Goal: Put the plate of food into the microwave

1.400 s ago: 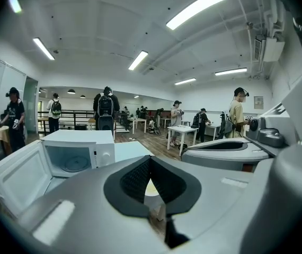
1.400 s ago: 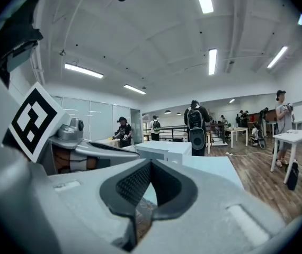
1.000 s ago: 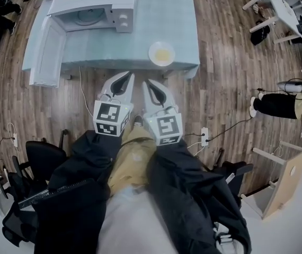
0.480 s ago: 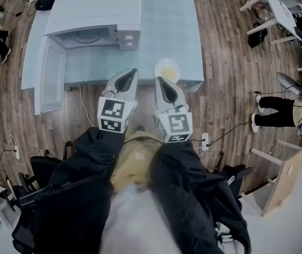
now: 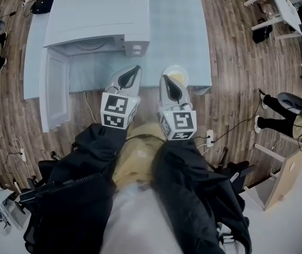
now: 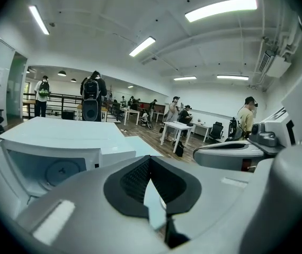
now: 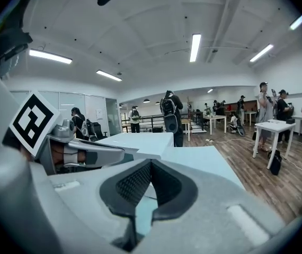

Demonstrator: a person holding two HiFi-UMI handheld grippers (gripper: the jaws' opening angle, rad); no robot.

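White round plate w/ yellow food, partly behind right tongs; right & left tongs clenched, empty.

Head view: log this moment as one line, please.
left gripper: shut, empty | right gripper: shut, empty, near plate | plate: on table front edge, not gripped | microwave: door open

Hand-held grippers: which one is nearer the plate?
The right hand-held gripper; its tips overlap the plate in the head view, while the left hand-held gripper sits apart from it.
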